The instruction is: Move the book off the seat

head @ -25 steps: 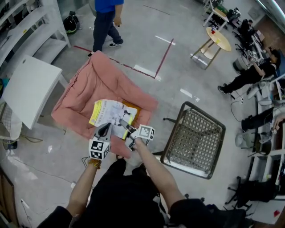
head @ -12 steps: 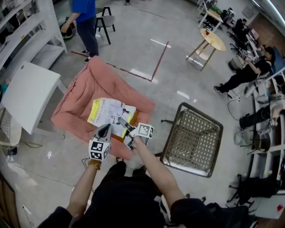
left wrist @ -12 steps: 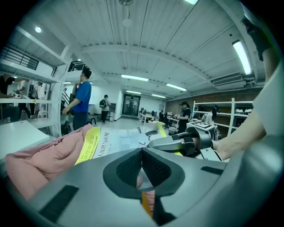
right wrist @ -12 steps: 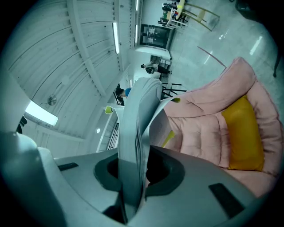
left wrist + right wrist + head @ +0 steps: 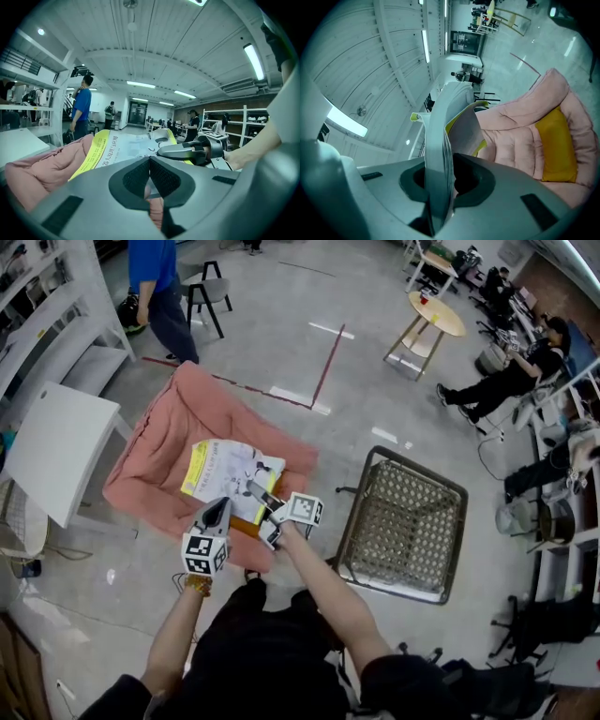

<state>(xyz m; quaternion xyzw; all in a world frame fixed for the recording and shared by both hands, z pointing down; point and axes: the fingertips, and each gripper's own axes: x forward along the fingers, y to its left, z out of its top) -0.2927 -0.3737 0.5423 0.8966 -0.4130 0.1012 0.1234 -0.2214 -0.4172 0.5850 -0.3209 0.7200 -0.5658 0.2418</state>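
Pink padded seat point(image 5: 155, 451) has the book point(image 5: 225, 470) above it, raised at its near edge. My right gripper point(image 5: 255, 490) pinches that edge. My left gripper point(image 5: 218, 512) sits beside it, jaws pressed together and seemingly on nothing. I judge the lift begun, with carrying the book clear left to do.

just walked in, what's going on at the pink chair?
A person holding a claw in each hand is working at the padded pink armchair. The right claw is clamped on the near edge of the white book with a yellow strip, which is over the seat and not yet moved off. The left claw is shut, with nothing visibly in it, by the seat's front edge.
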